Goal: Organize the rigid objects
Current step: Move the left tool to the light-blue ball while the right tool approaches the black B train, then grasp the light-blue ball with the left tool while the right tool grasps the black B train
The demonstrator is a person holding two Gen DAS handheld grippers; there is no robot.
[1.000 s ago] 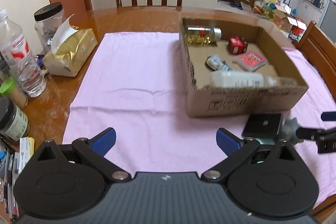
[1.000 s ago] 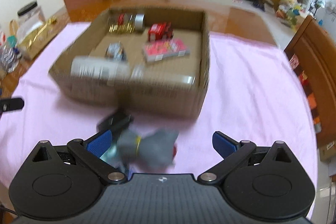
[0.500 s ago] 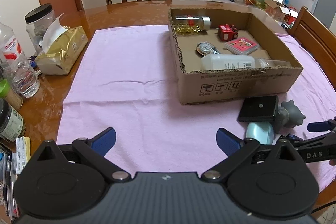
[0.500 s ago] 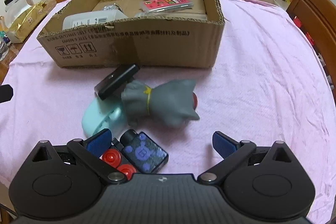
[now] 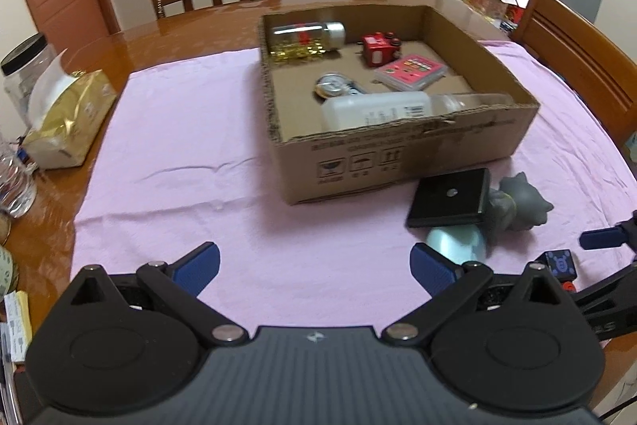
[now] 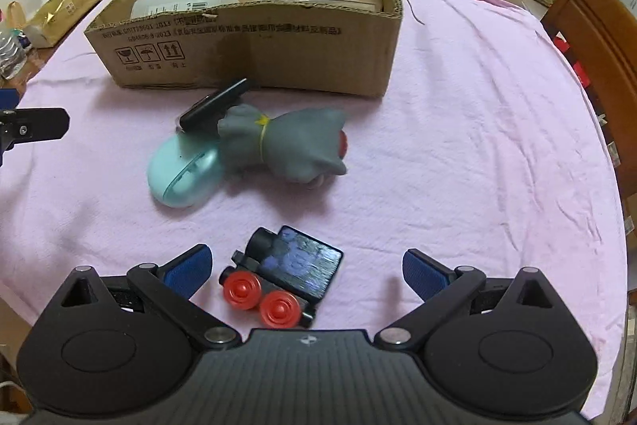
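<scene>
Right gripper (image 6: 304, 271) jaws wide, empty. Toy train (image 6: 280, 275) lies between its fingers, left of centre, long axis diagonal to the jaw line. Cardboard box (image 6: 247, 38) well ahead. Left gripper (image 5: 314, 263) also wide, empty, farther off; right is nearer.

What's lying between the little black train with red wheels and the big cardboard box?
In the right wrist view, a mint-green oval case, a grey soft toy and a flat black plate lie between the black toy train and the cardboard box.
</scene>
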